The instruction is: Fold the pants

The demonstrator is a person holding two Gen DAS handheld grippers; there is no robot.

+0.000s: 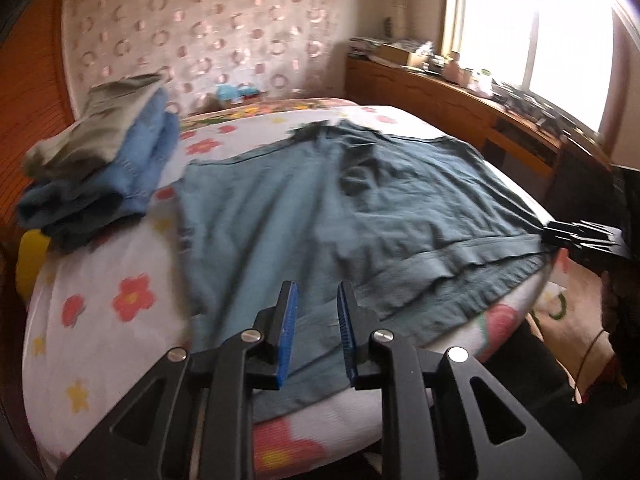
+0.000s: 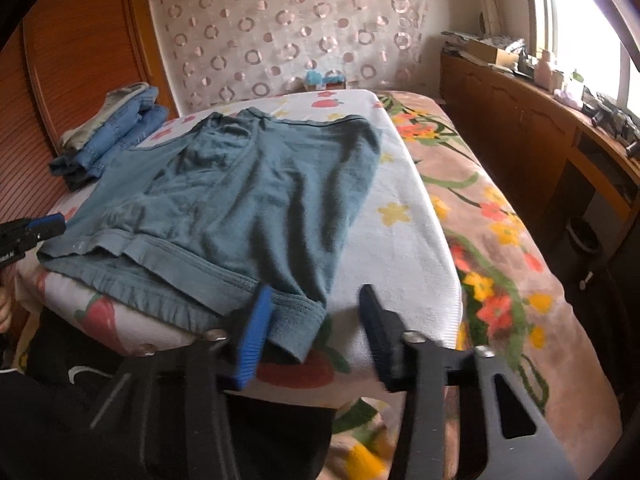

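Teal pants (image 1: 304, 208) (image 2: 248, 200) lie spread flat on a white flowered pad (image 1: 120, 320) (image 2: 400, 248) on the bed. My left gripper (image 1: 316, 304) hovers over the near edge of the pants. Its blue pads stand a narrow gap apart with nothing pinched between them. It also shows at the left edge of the right wrist view as the left gripper (image 2: 48, 224), beside the pants' left corner. My right gripper (image 2: 312, 312) straddles the near right corner of the pants; the left pad (image 2: 256, 332) touches the cloth and the other finger stands clear. In the left wrist view, the right gripper (image 1: 556, 236) sits at that corner.
A stack of folded clothes (image 1: 100, 168) (image 2: 116, 132), blue denim under an olive piece, sits at the pad's far left. A wooden cabinet (image 1: 460, 108) (image 2: 520, 120) with clutter runs under the window. A floral blanket (image 2: 500, 232) covers the bed to the right. A bin (image 2: 584, 236) stands by the cabinet.
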